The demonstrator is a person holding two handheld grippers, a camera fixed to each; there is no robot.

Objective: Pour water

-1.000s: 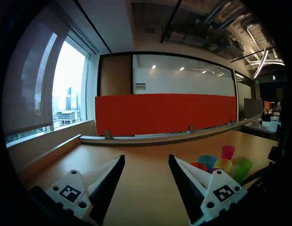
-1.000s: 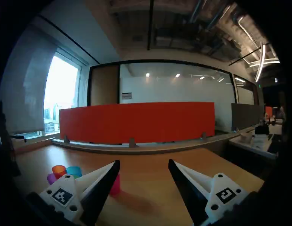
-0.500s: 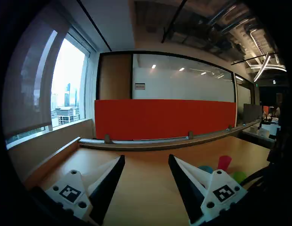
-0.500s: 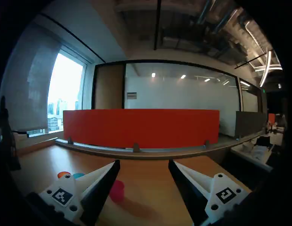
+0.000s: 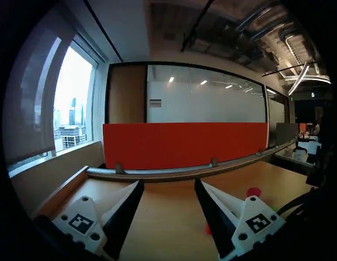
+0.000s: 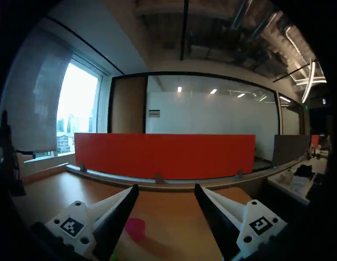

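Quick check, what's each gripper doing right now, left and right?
Left gripper: open, holding nothing.
Right gripper: open, holding nothing.

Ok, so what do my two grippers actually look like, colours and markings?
The left gripper and right gripper match: two wedge-shaped fingers each, white plastic outside, black inner faces tapering to points. Each finger carries a square black-and-white tag beside small bolt holes. Black cables run beside the left gripper.

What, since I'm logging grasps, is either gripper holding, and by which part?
Nothing is held: the left gripper and the right gripper both stand open, fingers empty.
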